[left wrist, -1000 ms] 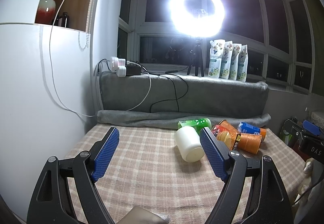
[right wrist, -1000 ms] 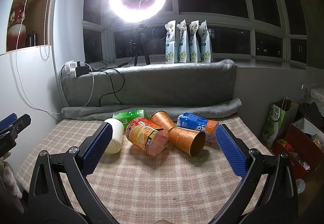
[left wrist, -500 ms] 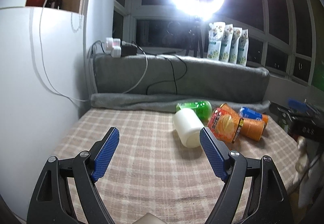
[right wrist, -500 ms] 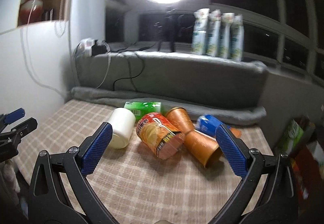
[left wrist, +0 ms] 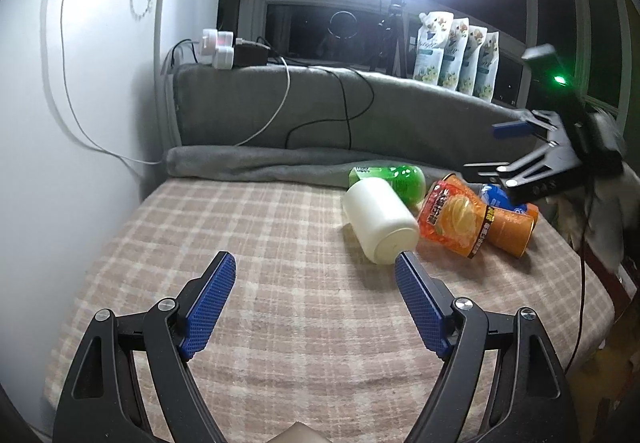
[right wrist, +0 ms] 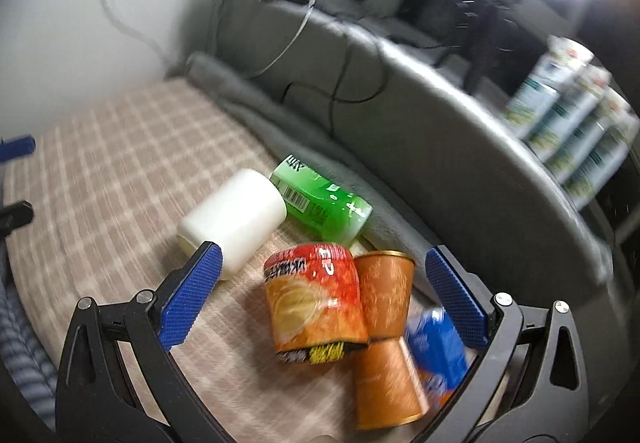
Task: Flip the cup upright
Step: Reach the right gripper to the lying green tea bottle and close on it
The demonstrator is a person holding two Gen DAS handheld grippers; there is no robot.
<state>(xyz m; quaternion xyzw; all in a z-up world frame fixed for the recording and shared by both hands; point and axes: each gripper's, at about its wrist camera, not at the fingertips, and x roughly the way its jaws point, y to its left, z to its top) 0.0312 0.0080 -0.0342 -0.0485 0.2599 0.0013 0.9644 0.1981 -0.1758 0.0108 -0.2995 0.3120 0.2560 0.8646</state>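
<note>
Five containers lie tipped on the plaid-covered table (left wrist: 248, 227), clustered toward its far right: white cup (left wrist: 380, 219), green bottle (left wrist: 396, 181), red-orange snack cup (left wrist: 454, 217), copper-orange cup (right wrist: 384, 339) and blue packet (right wrist: 438, 343). Item of task, by judgement: one of the fallen cups, most likely the red-orange snack cup, since it now sits framed between the right gripper's fingers. Right gripper (right wrist: 320, 297): released, jaws spread wide, holding nothing; compared with half a second ago it has swung in over the cluster and tilted steeply, the view now blurred with motion and the snack cup and copper-orange cup much closer and larger between the blue pads. Seen from the left wrist, the same gripper hangs above the right end of the pile. Left gripper (left wrist: 316, 267): released, empty, over bare cloth, its right fingertip near the white cup's end but, as far as can be told, not touching; it has advanced only a little. Reading: approach underway, no contact, no cup yet upright. Snack cup rests against the copper-orange cup, so closing on one may nudge the other.
</note>
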